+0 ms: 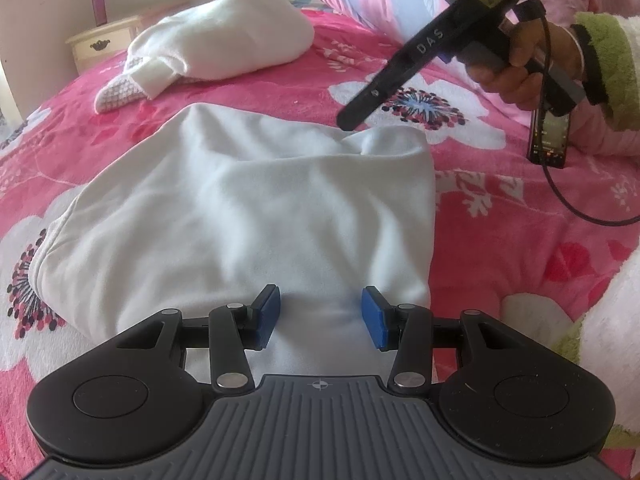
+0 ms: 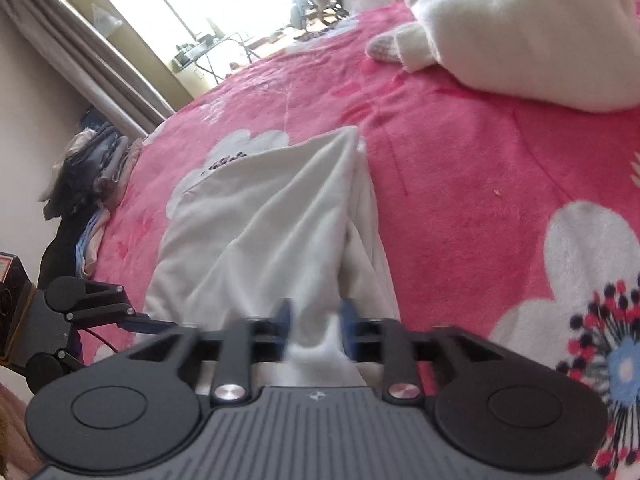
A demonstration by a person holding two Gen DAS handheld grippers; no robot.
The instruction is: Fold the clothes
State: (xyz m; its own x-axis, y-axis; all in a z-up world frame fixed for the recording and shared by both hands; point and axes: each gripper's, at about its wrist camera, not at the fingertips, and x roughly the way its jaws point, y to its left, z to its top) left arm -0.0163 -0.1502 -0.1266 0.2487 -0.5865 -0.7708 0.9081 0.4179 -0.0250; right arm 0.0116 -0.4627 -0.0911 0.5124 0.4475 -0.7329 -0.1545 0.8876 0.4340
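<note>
Garment under inspection: a white folded garment (image 1: 240, 216) lying on the pink floral bed cover (image 1: 500, 240), partly folded, with a raised ridge of cloth at its far right corner. We note a second, bundled white garment (image 1: 224, 40) farther back on the bed, well apart from the first and not yet dealt with.

We find the left gripper (image 1: 320, 314) poised low over the near edge of the folded garment. Its blue pads (image 1: 268, 312) stand apart, with cloth lying beneath and between them but neither pad pressing on it.

We see the right gripper (image 2: 316, 320) at the garment's far right corner. In the right wrist view a ridge of white cloth runs up between its pads, which are blurred; they appear set apart from the cloth rather than clamped on it. We judge this a release, or a grasp not yet made.

Step in hand, as we judge it: setting down one fold of this garment. The next move calls for smoothing the raised corner flat, then taking hold of one edge with both grippers and carrying it across for a further fold.
</note>
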